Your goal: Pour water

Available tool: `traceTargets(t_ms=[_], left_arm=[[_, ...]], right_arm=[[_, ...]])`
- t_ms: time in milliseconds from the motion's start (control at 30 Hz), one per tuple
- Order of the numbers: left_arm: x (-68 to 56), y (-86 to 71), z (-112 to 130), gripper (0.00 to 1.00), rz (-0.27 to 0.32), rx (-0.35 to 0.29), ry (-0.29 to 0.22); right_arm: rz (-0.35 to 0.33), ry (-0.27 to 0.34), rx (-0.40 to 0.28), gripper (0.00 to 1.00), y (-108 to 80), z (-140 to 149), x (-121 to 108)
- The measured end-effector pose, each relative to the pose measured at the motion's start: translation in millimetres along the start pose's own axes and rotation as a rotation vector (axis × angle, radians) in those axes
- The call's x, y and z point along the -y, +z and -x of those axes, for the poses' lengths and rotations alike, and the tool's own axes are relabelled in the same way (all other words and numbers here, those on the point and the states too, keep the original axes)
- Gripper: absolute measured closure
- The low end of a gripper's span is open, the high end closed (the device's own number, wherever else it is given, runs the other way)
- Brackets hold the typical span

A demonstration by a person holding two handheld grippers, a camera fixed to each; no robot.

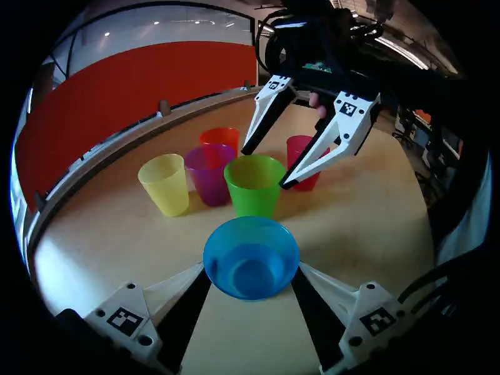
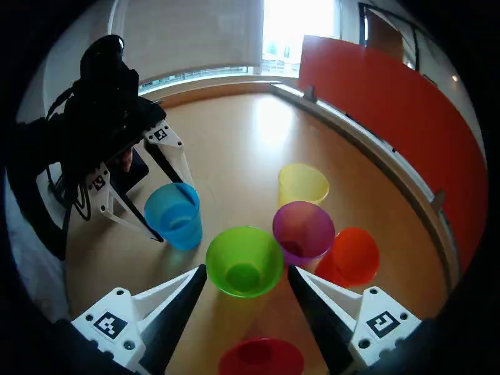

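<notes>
My L jaws clamp blue cup [image 1: 251,257] w/ water, R jaws wide at green cup [image 1: 255,181]; fast tilt cd spill on desk [image 1: 375,206].

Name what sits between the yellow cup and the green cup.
The purple cup, set slightly back from both; the left gripper view shows it.

Cups on the table [image 1: 375,206], left gripper view. The front cup [image 1: 251,257] is pinched between the fingers of the left gripper [image 1: 251,267]. The centre cup [image 1: 255,184] stands directly behind it, with a finger of the right gripper [image 1: 264,167] on either side. Just left of centre is the inner cup [image 1: 209,172], then the outer cup [image 1: 164,183]. The rear cup [image 1: 220,139] stands behind the inner cup. The right cup [image 1: 303,159] stands behind and right of centre.
</notes>
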State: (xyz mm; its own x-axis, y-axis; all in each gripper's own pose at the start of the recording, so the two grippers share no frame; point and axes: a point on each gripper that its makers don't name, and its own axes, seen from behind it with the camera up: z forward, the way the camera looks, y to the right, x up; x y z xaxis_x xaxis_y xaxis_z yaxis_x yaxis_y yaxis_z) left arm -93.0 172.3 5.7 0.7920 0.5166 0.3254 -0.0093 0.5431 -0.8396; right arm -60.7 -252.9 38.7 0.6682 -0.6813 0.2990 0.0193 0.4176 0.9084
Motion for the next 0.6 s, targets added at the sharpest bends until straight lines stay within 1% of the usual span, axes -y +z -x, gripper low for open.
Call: traceTargets(t_ms=[267, 600], left_arm=[[0.2, -0.3, 0.5, 0.17, -0.001, -0.001, -0.004], [0.4, -0.3, 0.3, 0.17, -0.005, -0.003, -0.006]], right_arm=[[0.004, 0.001, 0.018, 0.0, 9.5, 2.9, 1.6], [0.003, 0.021, 0.019, 0.0, 18.2, 1.0, 4.0]])
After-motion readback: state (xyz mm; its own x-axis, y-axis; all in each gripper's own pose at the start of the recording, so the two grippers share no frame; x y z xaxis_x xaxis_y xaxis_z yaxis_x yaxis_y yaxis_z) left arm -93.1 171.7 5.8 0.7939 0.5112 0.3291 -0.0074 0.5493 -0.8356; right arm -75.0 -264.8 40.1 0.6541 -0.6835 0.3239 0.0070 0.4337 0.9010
